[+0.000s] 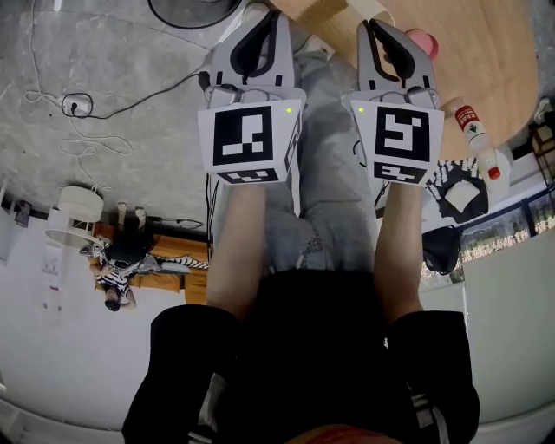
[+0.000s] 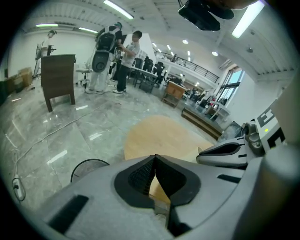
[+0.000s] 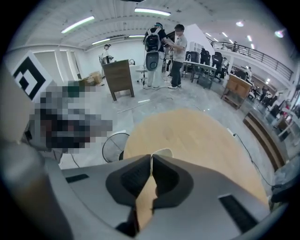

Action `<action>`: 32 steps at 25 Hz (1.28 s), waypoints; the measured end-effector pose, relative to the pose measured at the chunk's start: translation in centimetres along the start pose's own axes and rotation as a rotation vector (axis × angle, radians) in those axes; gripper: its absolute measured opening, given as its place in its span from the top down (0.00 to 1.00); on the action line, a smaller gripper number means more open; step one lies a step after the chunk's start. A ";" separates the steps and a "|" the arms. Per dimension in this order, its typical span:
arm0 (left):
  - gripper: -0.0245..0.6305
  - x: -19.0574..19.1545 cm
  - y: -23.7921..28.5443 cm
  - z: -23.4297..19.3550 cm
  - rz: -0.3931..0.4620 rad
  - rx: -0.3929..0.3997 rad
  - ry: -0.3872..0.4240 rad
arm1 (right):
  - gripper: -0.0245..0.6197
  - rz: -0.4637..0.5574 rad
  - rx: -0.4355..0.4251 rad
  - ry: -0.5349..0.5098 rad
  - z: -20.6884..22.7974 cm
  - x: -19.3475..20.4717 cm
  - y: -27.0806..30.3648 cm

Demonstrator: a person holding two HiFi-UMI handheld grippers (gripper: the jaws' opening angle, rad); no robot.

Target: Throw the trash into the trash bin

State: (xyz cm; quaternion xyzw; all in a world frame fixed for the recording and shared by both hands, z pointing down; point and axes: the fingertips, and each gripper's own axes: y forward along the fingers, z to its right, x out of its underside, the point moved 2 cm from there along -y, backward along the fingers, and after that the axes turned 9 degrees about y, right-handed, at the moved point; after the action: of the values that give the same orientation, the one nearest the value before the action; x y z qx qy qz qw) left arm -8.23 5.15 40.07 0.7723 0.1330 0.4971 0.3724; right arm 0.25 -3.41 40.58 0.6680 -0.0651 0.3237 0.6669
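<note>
A large open lab hall was shown: a polished stone floor (image 2: 56,140), ceiling strip lights (image 2: 117,8), rows of desks (image 2: 145,72), a railed gallery (image 2: 190,63) at upper right, and a tall machine (image 2: 104,51) attended by a person (image 2: 126,61).

Matt pale wood table (image 3: 197,140), glossy stone floor (image 2: 61,136), papery white scrap (image 3: 164,153)

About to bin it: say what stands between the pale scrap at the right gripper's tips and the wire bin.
Nothing visible: from the pale scrap in the right gripper to the wire bin lies only bare tabletop and floor.

Left gripper (image 2: 155,157) — jaws together (table (image 2: 161,135) beyond)
</note>
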 end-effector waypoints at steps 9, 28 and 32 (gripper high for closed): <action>0.95 1.2 -3.4 -6.0 0.031 -0.111 -0.093 | 0.94 0.082 -0.183 0.029 -7.0 -3.1 0.8; 0.95 9.0 -6.7 -16.2 0.036 -0.316 -0.287 | 0.94 0.028 -0.371 -0.188 -18.6 -2.2 10.5; 0.95 12.1 -5.3 -17.6 0.024 -0.326 -0.310 | 0.94 0.018 -0.364 -0.211 -19.1 -0.7 13.2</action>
State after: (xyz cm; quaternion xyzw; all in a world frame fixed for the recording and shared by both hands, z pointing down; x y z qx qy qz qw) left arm -16.97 23.54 48.43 0.7706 -0.0171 0.3917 0.5025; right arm -13.75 12.84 49.58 0.5662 -0.1978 0.2406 0.7632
